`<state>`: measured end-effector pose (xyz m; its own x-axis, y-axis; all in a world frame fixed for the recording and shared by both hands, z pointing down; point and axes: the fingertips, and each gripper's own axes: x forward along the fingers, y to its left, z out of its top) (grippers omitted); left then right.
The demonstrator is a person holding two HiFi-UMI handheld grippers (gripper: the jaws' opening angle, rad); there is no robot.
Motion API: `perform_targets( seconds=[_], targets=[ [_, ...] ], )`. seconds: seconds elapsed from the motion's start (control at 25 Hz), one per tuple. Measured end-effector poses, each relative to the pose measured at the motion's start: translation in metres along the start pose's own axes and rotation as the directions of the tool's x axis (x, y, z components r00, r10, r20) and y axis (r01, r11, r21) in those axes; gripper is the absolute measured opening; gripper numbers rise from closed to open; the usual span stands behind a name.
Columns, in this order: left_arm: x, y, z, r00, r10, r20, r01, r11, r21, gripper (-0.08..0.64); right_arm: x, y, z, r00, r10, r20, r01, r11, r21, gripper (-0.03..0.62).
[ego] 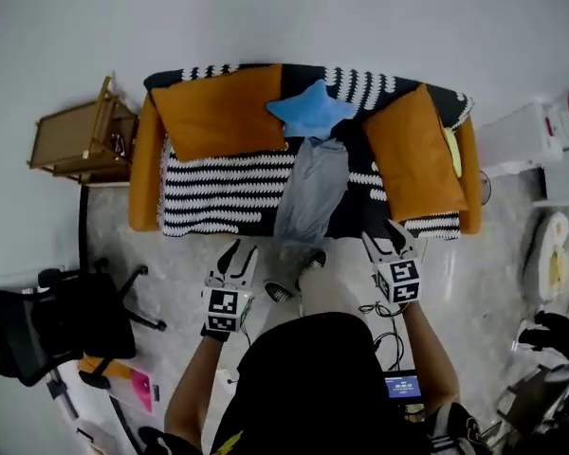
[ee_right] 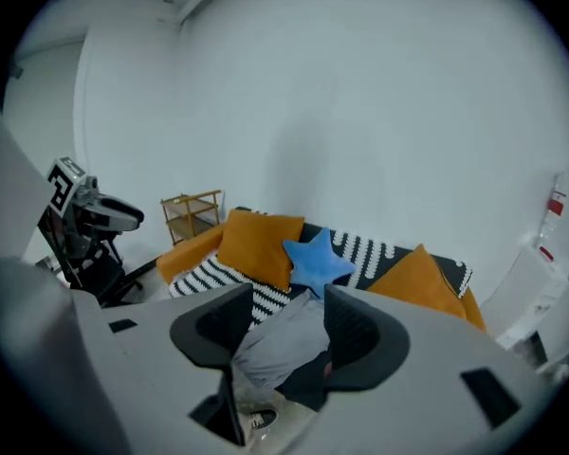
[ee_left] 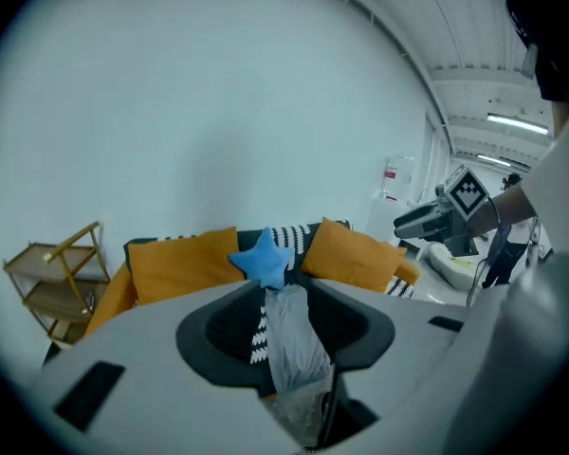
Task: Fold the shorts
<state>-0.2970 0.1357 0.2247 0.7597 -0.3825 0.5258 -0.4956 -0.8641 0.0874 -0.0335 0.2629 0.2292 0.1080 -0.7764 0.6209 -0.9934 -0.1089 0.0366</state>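
Person: a dark-clothed figure point(ego: 313, 377) stands closest to the lens, facing the sofa, a tool raised in each hand.
Left gripper: the left gripper point(ego: 239, 252) hangs in front of the sofa's front edge, jaws apart and holding nothing, well clear of the cloth.
Right gripper: the right gripper point(ego: 384, 240) is level with it on the other side, jaws likewise parted and empty.
Shorts: the grey shorts point(ego: 313, 192) lie in a long narrow strip down the middle of the seat. Their far end is at the blue star cushion point(ego: 311, 110) and their near end hangs over the front edge.
Setting: the sofa point(ego: 209, 183) wears a black-and-white striped cover, with an orange cushion point(ego: 223, 112) to either side of the shorts.
Stage: apparently the approach, as neither tool touches the garment and no cross fold is visible.
Doing it well: bring both tools down together onto the two near corners. Pinch only the grey fabric, not the striped cover beneath. Lift evenly and carry the hem toward the star end so the edges meet squarely.
Risk: an uneven lift would likely skew the strip or drag it off the seat.
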Motion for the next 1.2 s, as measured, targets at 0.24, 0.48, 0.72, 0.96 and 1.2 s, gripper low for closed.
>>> perform_targets(
  seconds=[0.24,0.48,0.72,0.96,1.2],
  targets=[
    [0.012,-0.018,0.074,0.997,0.061,0.041,-0.062,0.998,0.028,0.166,-0.027,-0.038,0.055,0.987,-0.025,0.161,0.021,0.999,0.026,0.247],
    [0.058,-0.016,0.099,0.998,0.057,0.012,-0.057,0.997,0.057,0.124,0.0,-0.068,0.053,0.989,-0.046,0.138,0.046,0.999,0.006,0.193],
    [0.129,-0.006,0.104,0.998,-0.042,-0.051,0.048,0.993,0.11,0.123,0.029,-0.073,0.019,0.993,-0.12,0.021,0.114,0.977,0.178,0.186],
    [0.212,0.01,0.078,0.953,-0.253,-0.168,0.282,0.941,0.187,0.123,0.051,-0.083,0.005,0.953,-0.277,-0.12,0.301,0.9,0.316,0.184],
    [0.279,0.01,0.034,0.853,-0.412,-0.32,0.493,0.837,0.237,0.123,0.096,-0.082,-0.034,0.926,-0.29,-0.243,0.349,0.904,0.248,0.184]
  ],
)
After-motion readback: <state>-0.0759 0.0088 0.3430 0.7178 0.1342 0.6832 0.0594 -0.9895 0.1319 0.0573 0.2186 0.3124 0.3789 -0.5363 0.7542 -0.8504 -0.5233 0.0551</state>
